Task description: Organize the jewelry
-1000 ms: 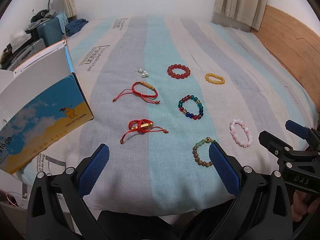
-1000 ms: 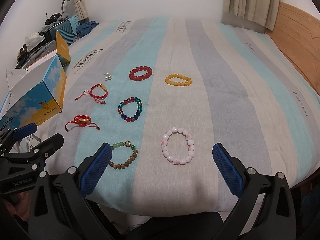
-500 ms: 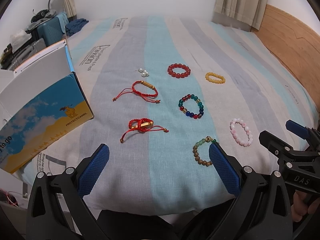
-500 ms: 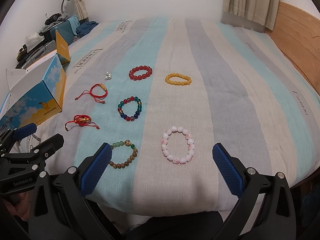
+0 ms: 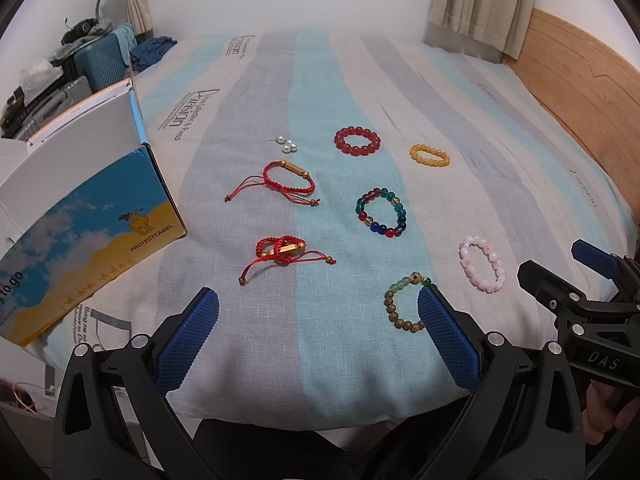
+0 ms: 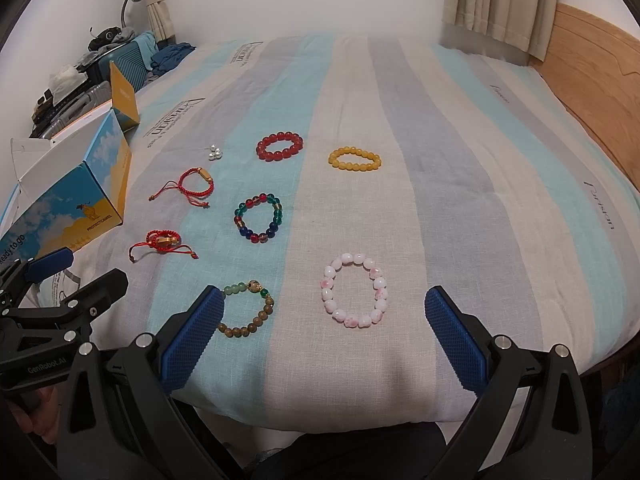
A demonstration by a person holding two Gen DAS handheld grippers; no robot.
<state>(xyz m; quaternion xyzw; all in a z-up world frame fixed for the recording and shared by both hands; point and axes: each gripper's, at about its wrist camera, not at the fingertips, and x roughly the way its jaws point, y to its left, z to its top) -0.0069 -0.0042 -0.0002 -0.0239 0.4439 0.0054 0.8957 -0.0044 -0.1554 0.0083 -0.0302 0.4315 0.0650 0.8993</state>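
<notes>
Nothing has moved since earlier: left gripper [image 5: 318, 334] and right gripper [image 6: 324, 334] stay wide apart, empty, above the bed's [image 6: 460, 184] near edge; bracelets [image 6: 354, 296] lie untouched.

Eight pieces of jewelry on your bed [image 6: 460, 128]

You have five beaded bracelets [image 6: 353, 296], two red cord bracelets [image 6: 197, 182], one cluster of pearls [image 6: 214, 153], one open box [image 5: 86, 216], and two tools [image 5: 318, 334].

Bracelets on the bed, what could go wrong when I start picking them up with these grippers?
1. The pearls are small and loose; wide pads may nudge them into the soft bedspread instead of gripping.
2. The red cord bracelet has trailing ends that could snag or drag.
3. The wood-bead bracelet lies near the bed's front edge; a push could knock it off.
</notes>
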